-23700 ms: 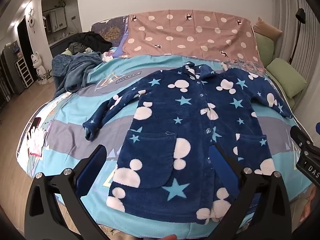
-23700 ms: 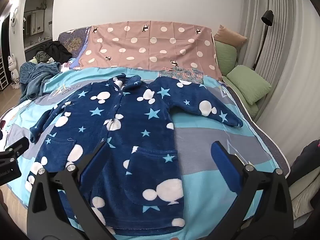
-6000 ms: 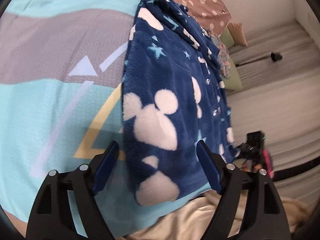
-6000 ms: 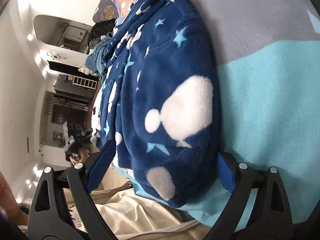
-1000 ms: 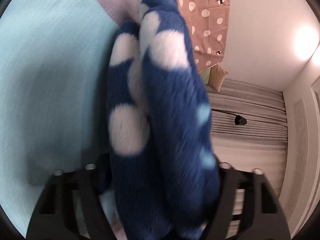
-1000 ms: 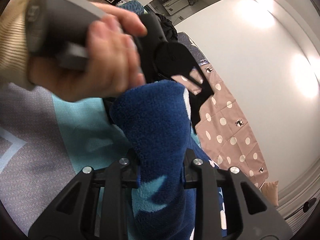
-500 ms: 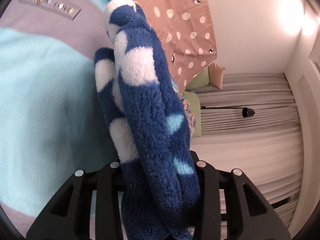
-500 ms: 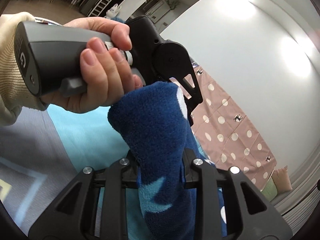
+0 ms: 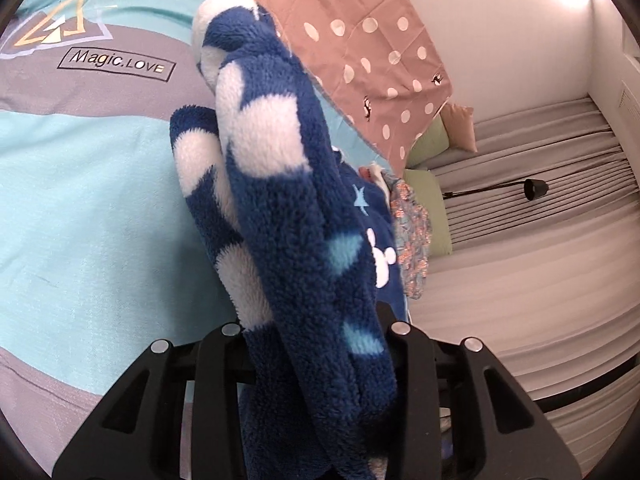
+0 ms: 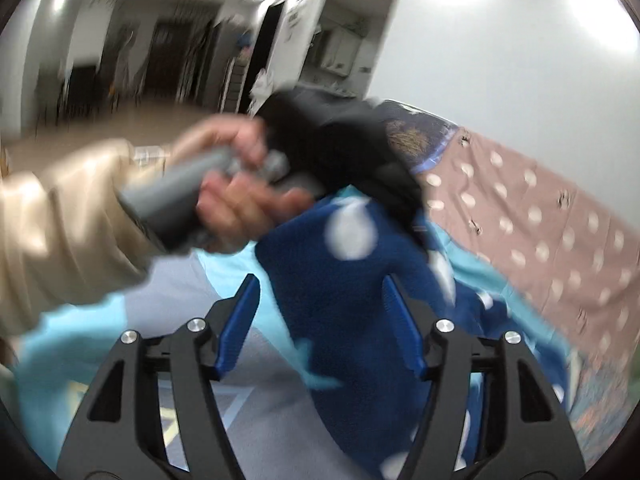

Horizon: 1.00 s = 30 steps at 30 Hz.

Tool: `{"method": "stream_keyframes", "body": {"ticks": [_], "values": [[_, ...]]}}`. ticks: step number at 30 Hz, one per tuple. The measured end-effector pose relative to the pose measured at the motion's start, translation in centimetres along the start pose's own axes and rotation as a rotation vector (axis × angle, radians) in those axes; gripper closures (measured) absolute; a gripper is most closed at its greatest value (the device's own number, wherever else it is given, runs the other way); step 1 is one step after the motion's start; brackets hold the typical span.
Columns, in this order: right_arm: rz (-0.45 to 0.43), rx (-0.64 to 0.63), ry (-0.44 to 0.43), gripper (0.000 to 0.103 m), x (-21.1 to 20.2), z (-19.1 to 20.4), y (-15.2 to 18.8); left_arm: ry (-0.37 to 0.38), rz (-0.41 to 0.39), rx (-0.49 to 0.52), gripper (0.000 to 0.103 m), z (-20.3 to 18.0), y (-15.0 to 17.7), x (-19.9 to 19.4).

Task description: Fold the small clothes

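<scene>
The small blue fleece robe with white mouse shapes and stars is bunched and held up above the bed. My left gripper is shut on a thick fold of it; the fabric hides the fingertips. In the right wrist view my right gripper stands open, its blue pads apart from the robe that hangs between them. The person's hand holds the left gripper's grey handle just above the robe's top edge. This view is blurred.
The bed cover is turquoise and grey with a "Magic.LOVE" label. A pink dotted sheet lies at the bed's head. Green pillows and a floral cloth lie at the far side. A black lamp stands by the curtain.
My right gripper has let go of the robe and opened. My left gripper still holds the fold and has moved it further over the bed.
</scene>
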State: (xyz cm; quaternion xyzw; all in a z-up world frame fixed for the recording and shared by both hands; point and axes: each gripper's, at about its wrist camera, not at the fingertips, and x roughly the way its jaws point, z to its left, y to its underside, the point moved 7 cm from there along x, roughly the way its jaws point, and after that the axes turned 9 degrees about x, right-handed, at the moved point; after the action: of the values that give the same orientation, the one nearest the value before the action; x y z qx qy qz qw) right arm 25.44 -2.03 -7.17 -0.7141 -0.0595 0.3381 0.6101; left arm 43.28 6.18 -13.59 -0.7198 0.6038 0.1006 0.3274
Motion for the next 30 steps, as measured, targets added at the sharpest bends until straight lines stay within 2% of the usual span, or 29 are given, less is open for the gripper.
{"method": "stream_keyframes", "body": {"ticks": [2,4,6,9,12,15,17,20,23,26,28,29,30], "values": [[-0.009,0.12,0.056,0.032,-1.3,-4.2,-0.2,0.019,-0.004,-0.021,0.068,0.5,-0.2,-0.3],[0.041,0.261,0.088,0.032,-0.9,-9.1,0.6,0.022,0.0,-0.017,0.068,0.6,-0.1,-0.6],[0.118,0.356,0.044,0.032,1.0,-12.7,2.2,0.0,0.011,0.01,0.068,0.0,-0.1,-0.4],[0.216,0.472,0.079,0.044,5.7,-15.9,4.6,-0.028,0.018,0.049,0.068,-0.9,0.4,-0.7],[0.301,0.517,0.128,0.051,10.2,-17.3,4.9,-0.05,0.022,0.064,0.068,-1.6,0.3,-0.3],[0.4,0.521,0.089,0.06,14.0,-16.7,6.1,-0.054,0.027,0.056,0.068,-1.3,0.2,-0.4],[0.446,0.445,0.125,0.06,15.7,-16.0,7.4,-0.063,0.04,0.052,0.068,-1.0,0.3,-0.2],[0.463,0.358,0.175,0.06,16.1,-15.1,8.0,-0.087,0.054,0.053,0.068,-0.9,0.4,1.1],[0.432,0.393,0.153,0.059,14.4,-15.4,7.0,-0.059,0.041,0.049,0.068,-1.4,0.1,0.4],[0.382,0.367,0.124,0.049,10.6,-14.5,6.3,-0.047,0.04,0.054,0.068,-2.0,0.0,-0.2],[0.381,0.309,0.076,0.041,8.2,-13.0,6.8,-0.055,0.042,0.074,0.068,-2.6,0.1,-0.3],[0.391,0.283,0.044,0.035,7.0,-11.9,7.3,-0.058,0.042,0.081,0.068,-2.8,0.2,-0.2],[0.391,0.266,0.032,0.034,6.4,-11.3,7.6,-0.062,0.043,0.089,0.068,-3.1,0.2,0.0]]}}
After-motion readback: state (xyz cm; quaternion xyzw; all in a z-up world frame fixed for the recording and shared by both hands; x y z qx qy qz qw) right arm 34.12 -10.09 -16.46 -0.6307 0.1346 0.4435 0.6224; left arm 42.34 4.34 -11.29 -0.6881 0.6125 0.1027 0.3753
